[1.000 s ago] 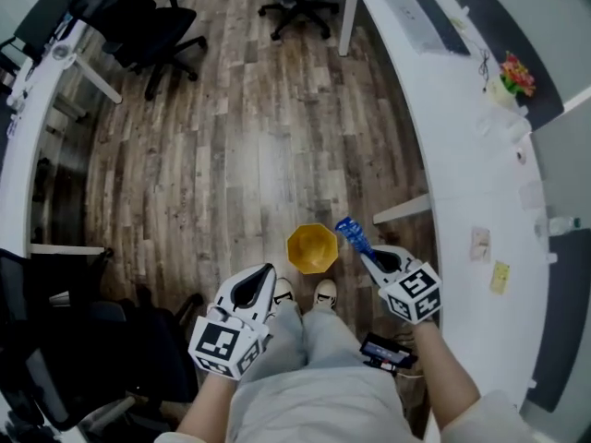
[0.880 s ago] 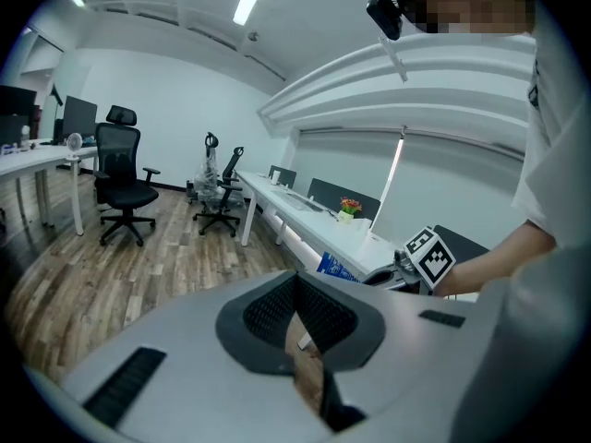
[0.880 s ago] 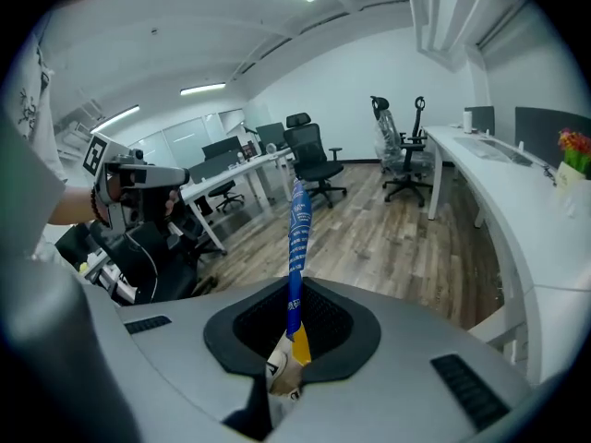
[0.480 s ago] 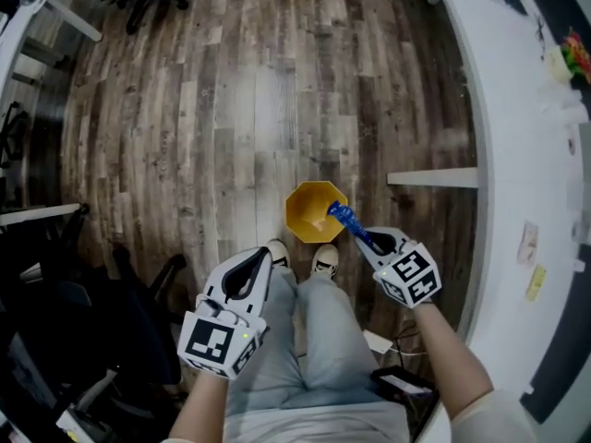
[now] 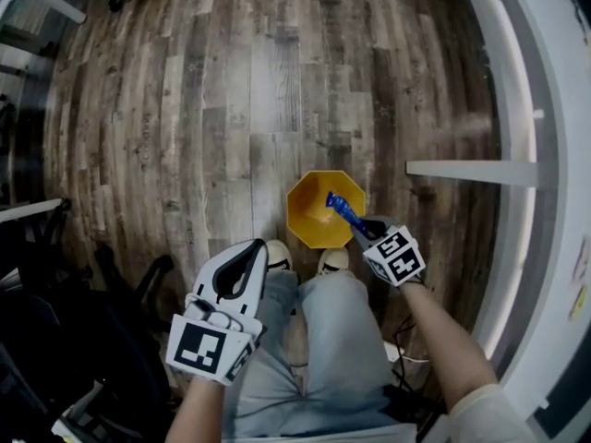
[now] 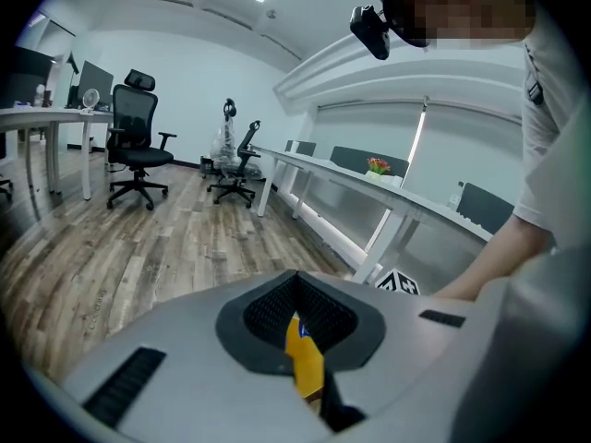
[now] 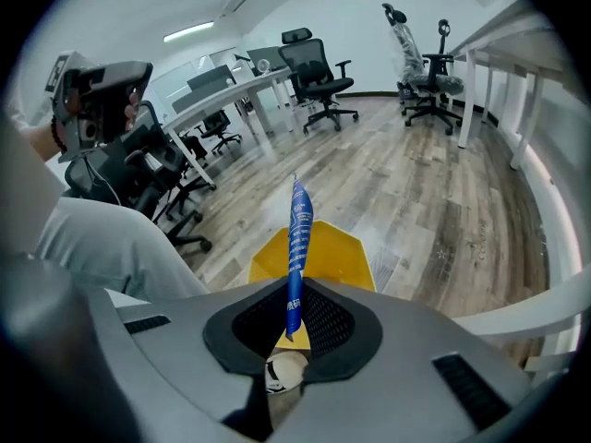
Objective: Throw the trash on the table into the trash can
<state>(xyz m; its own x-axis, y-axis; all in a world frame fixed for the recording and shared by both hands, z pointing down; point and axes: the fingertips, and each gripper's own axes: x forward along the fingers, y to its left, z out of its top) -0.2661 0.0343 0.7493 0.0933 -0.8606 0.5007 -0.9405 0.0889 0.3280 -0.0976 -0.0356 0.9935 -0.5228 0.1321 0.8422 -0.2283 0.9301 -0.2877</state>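
Note:
A yellow trash can (image 5: 319, 212) stands open on the wood floor just ahead of the person's shoes. My right gripper (image 5: 358, 227) is shut on a thin blue wrapper (image 5: 340, 208), whose free end pokes out over the can's right side. In the right gripper view the blue wrapper (image 7: 296, 238) stands up from the jaws with the trash can (image 7: 338, 258) right behind it. My left gripper (image 5: 251, 252) hangs over the person's left knee, short of the can, shut on a small yellow wrapper (image 6: 303, 362).
A white desk (image 5: 540, 109) curves along the right, its crossbar (image 5: 471, 169) reaching toward the can. Dark office chair parts (image 5: 129, 284) crowd the lower left. Cables (image 5: 406, 351) lie by the person's right leg. Office chairs (image 6: 135, 146) stand far off.
Both grippers have come down toward the floor. The right gripper's blue wrapper has gone from beside the can to over its opening. The left gripper has stayed over the knee.

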